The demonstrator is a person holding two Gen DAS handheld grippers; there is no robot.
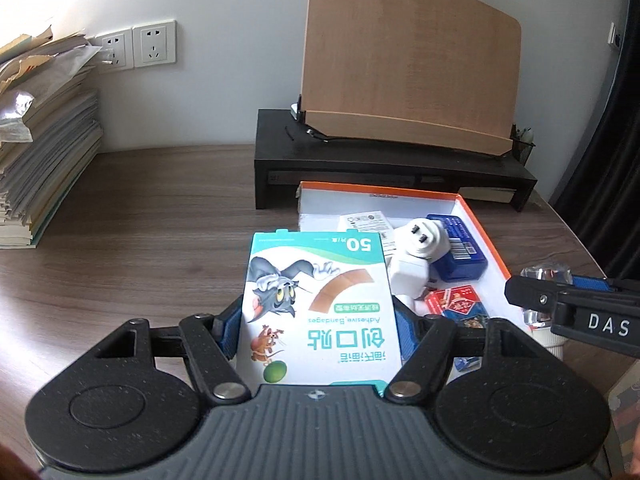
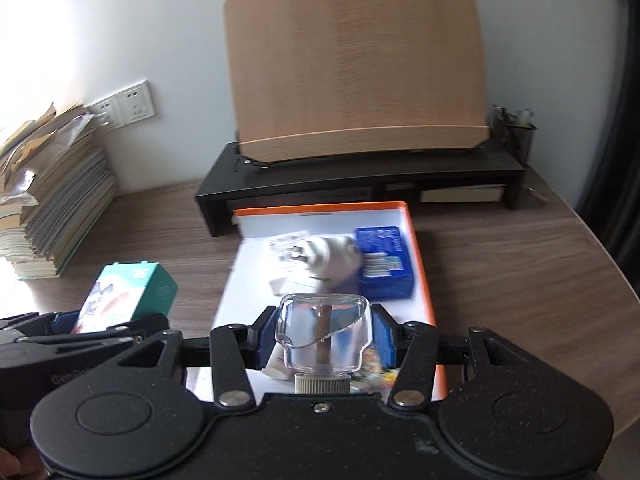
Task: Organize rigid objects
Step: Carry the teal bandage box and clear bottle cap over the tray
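Left wrist shows our left gripper (image 1: pixel 316 328) clamping the teal cardboard bandage box (image 1: pixel 316 312); our right gripper (image 2: pixel 324 338) pinches a clear plastic-capped bottle (image 2: pixel 322 334). Both await the partly filled orange-rimmed white tray (image 2: pixel 420 264).

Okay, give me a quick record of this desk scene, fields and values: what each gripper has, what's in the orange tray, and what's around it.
left gripper: shut on bandage box
right gripper: shut on clear bottle, held above the tray's near end
orange tray: on the wooden desk, in front of the black riser
in tray: white plug adapter, blue box, red packet, white label card
on riser: wooden board, leaning upright
desk's left side: stack of papers
wall: two sockets
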